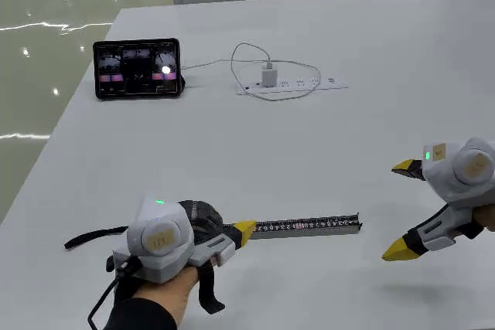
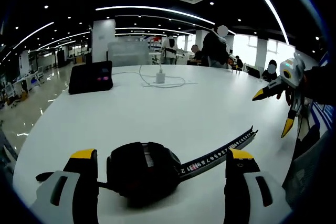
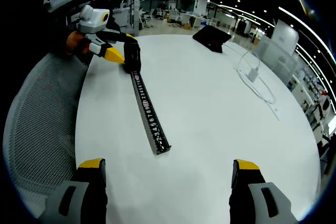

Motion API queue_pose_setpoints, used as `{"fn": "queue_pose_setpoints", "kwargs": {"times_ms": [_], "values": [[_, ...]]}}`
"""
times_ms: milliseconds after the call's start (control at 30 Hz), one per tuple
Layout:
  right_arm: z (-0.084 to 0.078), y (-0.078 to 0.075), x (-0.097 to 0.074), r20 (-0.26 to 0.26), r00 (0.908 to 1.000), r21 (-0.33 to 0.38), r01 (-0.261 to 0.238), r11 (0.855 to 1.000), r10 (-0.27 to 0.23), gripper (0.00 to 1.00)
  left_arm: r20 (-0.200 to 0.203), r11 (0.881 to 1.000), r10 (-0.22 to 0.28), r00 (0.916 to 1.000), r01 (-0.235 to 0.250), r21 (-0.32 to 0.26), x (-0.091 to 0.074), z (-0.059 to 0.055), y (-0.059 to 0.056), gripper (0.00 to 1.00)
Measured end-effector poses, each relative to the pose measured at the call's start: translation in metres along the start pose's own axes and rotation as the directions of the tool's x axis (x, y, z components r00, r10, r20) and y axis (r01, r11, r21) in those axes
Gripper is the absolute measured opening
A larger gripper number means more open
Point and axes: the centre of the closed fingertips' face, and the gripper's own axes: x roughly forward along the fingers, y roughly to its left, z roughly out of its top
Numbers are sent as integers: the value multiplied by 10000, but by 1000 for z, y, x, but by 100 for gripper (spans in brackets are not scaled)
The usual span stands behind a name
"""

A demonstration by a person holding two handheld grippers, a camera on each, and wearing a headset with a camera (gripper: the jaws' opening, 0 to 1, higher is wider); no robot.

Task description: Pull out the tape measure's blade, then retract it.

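Tape measure (image 2: 143,174) lies near the white table's (image 1: 325,137) front edge, blade (image 1: 305,226) drawn out flat. Left gripper (image 2: 161,156) straddles the case, jaws wide, seemingly not pinching it. Right gripper (image 1: 401,208) hovers just beyond the blade's tip, gaping, empty.

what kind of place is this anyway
Probably a big open-plan lab or office hall: a long white table carrying a black tablet and white power strip, a glossy pale floor, and rows of desks under long ceiling light strips.
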Motion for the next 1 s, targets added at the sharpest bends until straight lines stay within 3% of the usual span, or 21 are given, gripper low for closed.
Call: {"fn": "queue_pose_setpoints", "kwargs": {"times_ms": [67,233,300,400,467,533,600,867,1000], "values": [[3,-1,3,30,10000,-121,-42,9999,42,99,187,9984,334,9993,-325,-457,1,2,10,99],[7,-1,13,-56,9996,-413,-267,9988,265,99,303,9935,943,9951,-921,-670,6,2,25,99],[10,-1,17,-121,9993,-614,-369,9974,362,99,270,9927,972,9949,-950,-746,9,0,26,99],[21,-1,23,222,9987,-1355,-435,9898,469,99,298,9968,747,9968,-738,-311,15,-5,21,99],[23,-1,27,156,9981,-1331,-566,9895,592,99,290,9969,536,9981,-551,558,17,-9,19,99],[25,0,31,148,9967,-1448,-769,9865,799,99,220,9975,548,9983,-557,424,19,-10,20,99],[24,-1,35,32,9963,-1505,-845,9850,860,99,402,9978,607,9973,-617,238,19,-7,24,99],[7,1,52,-643,9886,-1720,-1457,9743,1365,99,307,9971,753,9967,-756,108,19,-9,30,99],[7,1,51,-678,9874,-1820,-1531,9713,1430,90,395,9974,714,9967,-719,107,19,-8,29,99]]}}
